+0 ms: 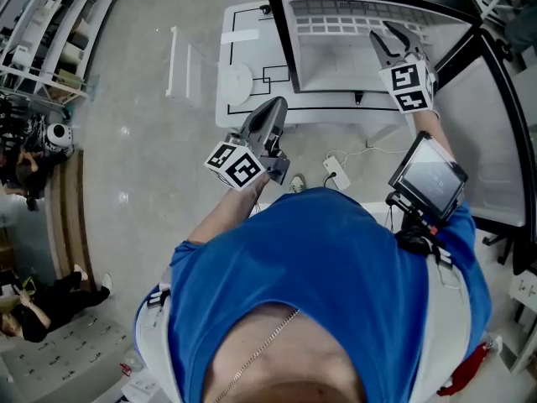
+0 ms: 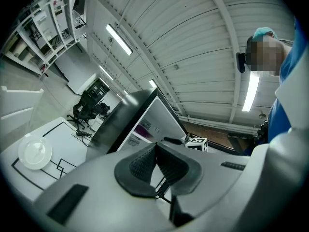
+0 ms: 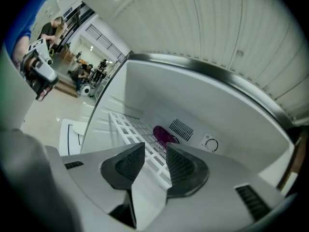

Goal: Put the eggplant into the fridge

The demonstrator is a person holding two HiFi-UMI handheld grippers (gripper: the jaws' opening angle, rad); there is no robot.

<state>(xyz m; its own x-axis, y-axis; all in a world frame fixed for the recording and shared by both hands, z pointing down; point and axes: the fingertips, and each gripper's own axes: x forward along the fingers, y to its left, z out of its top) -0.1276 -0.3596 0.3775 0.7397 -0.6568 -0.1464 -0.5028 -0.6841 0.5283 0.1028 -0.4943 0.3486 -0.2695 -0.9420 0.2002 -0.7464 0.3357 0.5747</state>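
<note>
My right gripper (image 3: 155, 149) open and empty at the fridge (image 3: 159, 95), eggplant (image 3: 163, 134) lying on the shelf (image 3: 126, 123) beyond my jaws, my left gripper (image 2: 155, 148) closed on nothing.

Glossy purple eggplant (image 3: 163, 134): lying on its side on white wire shelf (image 3: 126, 123) inside open white-walled fridge (image 3: 217, 105), deep toward fridge's back wall, just beside fridge's vent grille (image 3: 182, 128).

Purple eggplant (image 3: 164, 135) ahead of my right gripper (image 3: 155, 146), on the white grid shelf (image 3: 126, 125); fridge (image 3: 203, 105) walls white, my pads (image 3: 126, 166) dark grey.
</note>
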